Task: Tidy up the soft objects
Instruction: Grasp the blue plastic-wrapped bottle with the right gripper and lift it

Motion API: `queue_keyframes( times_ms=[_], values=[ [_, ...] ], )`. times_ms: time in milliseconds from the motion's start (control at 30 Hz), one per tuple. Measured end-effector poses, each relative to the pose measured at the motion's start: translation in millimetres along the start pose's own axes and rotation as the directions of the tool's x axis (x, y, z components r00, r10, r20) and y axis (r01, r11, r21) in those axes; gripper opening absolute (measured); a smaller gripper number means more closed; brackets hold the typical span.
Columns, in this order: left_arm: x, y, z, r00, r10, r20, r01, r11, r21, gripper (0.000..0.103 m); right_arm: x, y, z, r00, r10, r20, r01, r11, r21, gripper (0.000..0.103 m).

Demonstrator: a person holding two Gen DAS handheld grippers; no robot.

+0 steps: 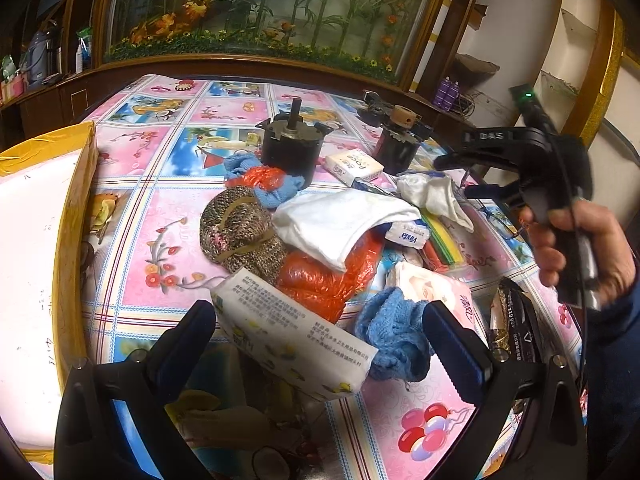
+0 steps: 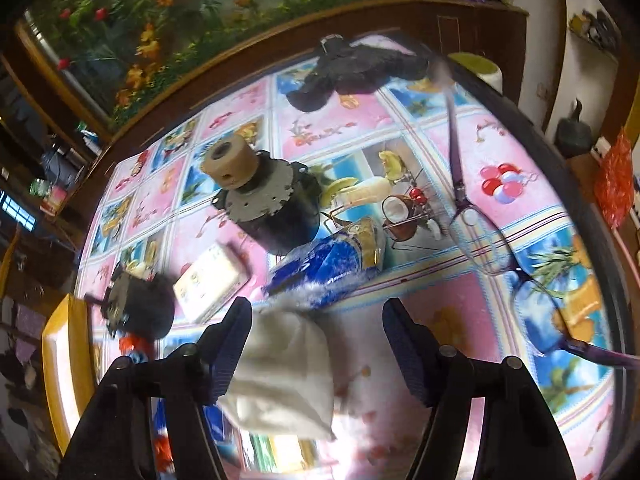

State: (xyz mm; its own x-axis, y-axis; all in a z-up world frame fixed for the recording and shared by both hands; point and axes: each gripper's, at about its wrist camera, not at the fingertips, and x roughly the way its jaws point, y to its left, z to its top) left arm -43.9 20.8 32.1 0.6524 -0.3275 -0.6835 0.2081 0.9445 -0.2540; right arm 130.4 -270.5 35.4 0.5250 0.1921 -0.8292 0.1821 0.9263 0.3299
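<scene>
A pile of soft things lies mid-table in the left wrist view: a brown knitted piece (image 1: 240,232), a white cloth (image 1: 340,224), an orange plastic bag (image 1: 324,280), blue knitted cloths (image 1: 396,332) and a crumpled white cloth (image 1: 432,192). My left gripper (image 1: 320,344) is open, its fingers either side of a white tissue pack (image 1: 296,336). My right gripper (image 2: 316,344) is open above a white cloth (image 2: 288,376) that lies between its fingers; it also shows in the left wrist view (image 1: 460,176), hovering over the crumpled white cloth.
Two black motors (image 1: 292,152) (image 1: 400,140) stand behind the pile. A yellow-edged box (image 1: 76,216) sits at the left. Purple glasses (image 2: 480,236), a blue snack bag (image 2: 332,260), a small white box (image 2: 212,284) and a dark cloth (image 2: 352,68) lie on the flowered tablecloth (image 2: 440,312).
</scene>
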Motion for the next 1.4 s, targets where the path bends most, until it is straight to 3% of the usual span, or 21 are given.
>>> queue_keyframes(
  times_ms=[200,333,400,433,467,500,633,800,833,867,900,933,967,1200,1367,1400],
  values=[
    [-1,-2,0,1.0,-0.004,0.006,0.004,1.0,0.002,0.103,26,3,6,0.998,0.04,-0.044,-0.038,0.999,0.033,0.038],
    [-1,-1,0,1.0,-0.005,0.005,0.005,1.0,-0.004,0.103,8,3,3,0.998,0.052,0.035,-0.052,0.999,-0.007,0.024],
    [-1,-1,0,1.0,-0.006,0.004,0.006,1.0,-0.009,0.103,-9,2,1,0.995,0.058,0.08,-0.055,0.998,-0.036,0.023],
    [-1,0,0,1.0,-0.007,0.004,0.007,1.0,-0.011,0.103,-20,2,-2,0.993,0.052,0.106,-0.047,0.997,-0.056,0.019],
    [-1,0,0,1.0,-0.006,0.004,0.006,1.0,-0.011,0.103,-30,2,-5,0.99,0.055,0.128,-0.045,0.996,-0.075,0.007],
    [-1,0,0,1.0,-0.006,0.004,0.007,1.0,-0.01,0.103,-42,2,-10,0.986,0.073,0.147,-0.06,0.994,-0.093,0.006],
    [-1,0,0,1.0,-0.006,0.004,0.006,1.0,-0.011,0.103,-86,-2,-36,0.974,0.105,0.201,-0.072,0.984,-0.165,0.006],
    [2,4,0,1.0,-0.009,-0.009,0.009,1.0,-0.025,0.103,-96,-11,-52,0.982,0.136,0.131,-0.115,0.981,-0.154,0.008],
    [2,3,0,1.0,-0.008,-0.01,0.008,1.0,-0.025,0.103,-91,-12,-50,0.985,0.126,0.114,-0.11,0.984,-0.139,0.017],
    [3,3,0,1.0,-0.007,-0.011,0.007,1.0,-0.024,0.103,-85,-12,-48,0.988,0.109,0.108,-0.096,0.988,-0.12,0.039],
    [2,2,0,1.0,-0.005,-0.011,0.005,1.0,-0.021,0.103,-79,-13,-45,0.99,0.092,0.108,-0.082,0.992,-0.097,0.052],
    [2,2,0,1.0,-0.002,-0.008,0.002,1.0,-0.021,0.103,-73,-13,-42,0.99,0.09,0.106,-0.082,0.994,-0.076,0.072],
    [1,2,-1,1.0,-0.001,-0.003,0.001,1.0,-0.022,0.103,-67,-14,-38,0.99,0.094,0.109,-0.087,0.994,-0.061,0.074],
    [-3,2,-1,1.0,-0.008,0.011,0.008,1.0,-0.022,0.103,-7,-1,-6,1.0,0.01,0.027,-0.01,1.0,-0.005,0.073],
    [-5,-1,-1,1.0,-0.012,0.018,0.013,1.0,-0.005,0.103,26,-4,3,0.999,-0.03,-0.025,0.031,0.999,0.02,0.037],
    [-5,-2,-1,1.0,-0.013,0.017,0.013,1.0,-0.005,0.103,27,-5,4,1.0,-0.024,-0.018,0.024,1.0,0.019,0.037]
  ],
)
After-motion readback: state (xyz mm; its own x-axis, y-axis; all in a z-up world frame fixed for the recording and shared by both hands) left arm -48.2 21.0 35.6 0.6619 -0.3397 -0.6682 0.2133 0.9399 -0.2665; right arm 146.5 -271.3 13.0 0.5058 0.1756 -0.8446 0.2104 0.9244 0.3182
